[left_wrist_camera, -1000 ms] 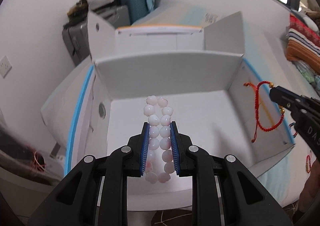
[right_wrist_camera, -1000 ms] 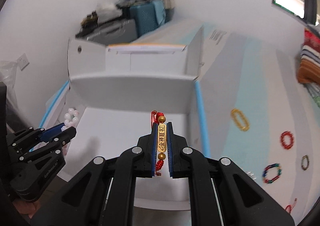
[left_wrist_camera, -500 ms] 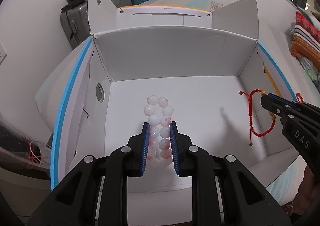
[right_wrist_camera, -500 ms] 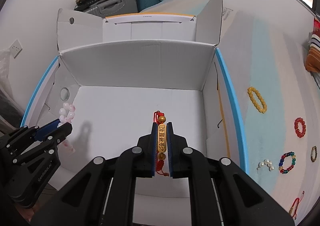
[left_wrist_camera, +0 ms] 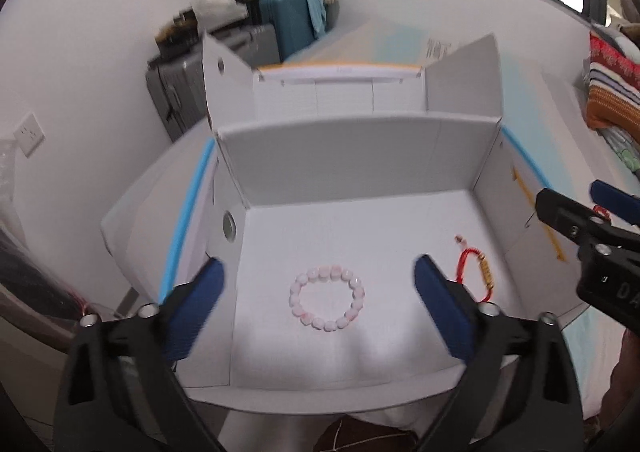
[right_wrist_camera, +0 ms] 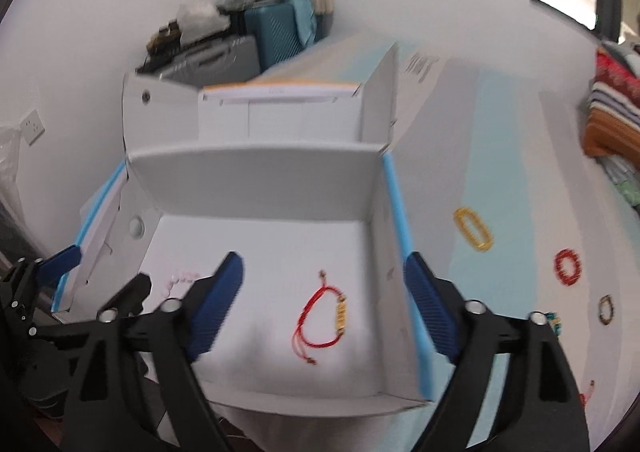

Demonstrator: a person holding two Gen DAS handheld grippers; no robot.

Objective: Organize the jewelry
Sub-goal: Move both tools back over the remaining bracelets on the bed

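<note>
An open white cardboard box (left_wrist_camera: 344, 155) stands before both grippers. A pale pink bead bracelet (left_wrist_camera: 327, 298) lies on its floor, and a red cord bracelet with a gold bar (left_wrist_camera: 478, 274) lies to its right. In the right wrist view the red cord bracelet (right_wrist_camera: 326, 312) lies flat on the box floor (right_wrist_camera: 256, 236). My left gripper (left_wrist_camera: 320, 292) is open and empty above the pink bracelet. My right gripper (right_wrist_camera: 324, 284) is open and empty above the red cord bracelet. The right gripper also shows at the right edge of the left wrist view (left_wrist_camera: 576, 219).
Loose bracelets lie on the pale blue and white surface right of the box: a yellow one (right_wrist_camera: 473, 235), a red bead one (right_wrist_camera: 567, 267) and a dark one (right_wrist_camera: 607, 310). Suitcases (left_wrist_camera: 280, 27) stand by the far wall. Folded striped cloth (right_wrist_camera: 612, 111) lies at the far right.
Both grippers have opened and lifted back. The pink bead bracelet and the red cord bracelet have dropped from the jaws and now lie on the box floor.
</note>
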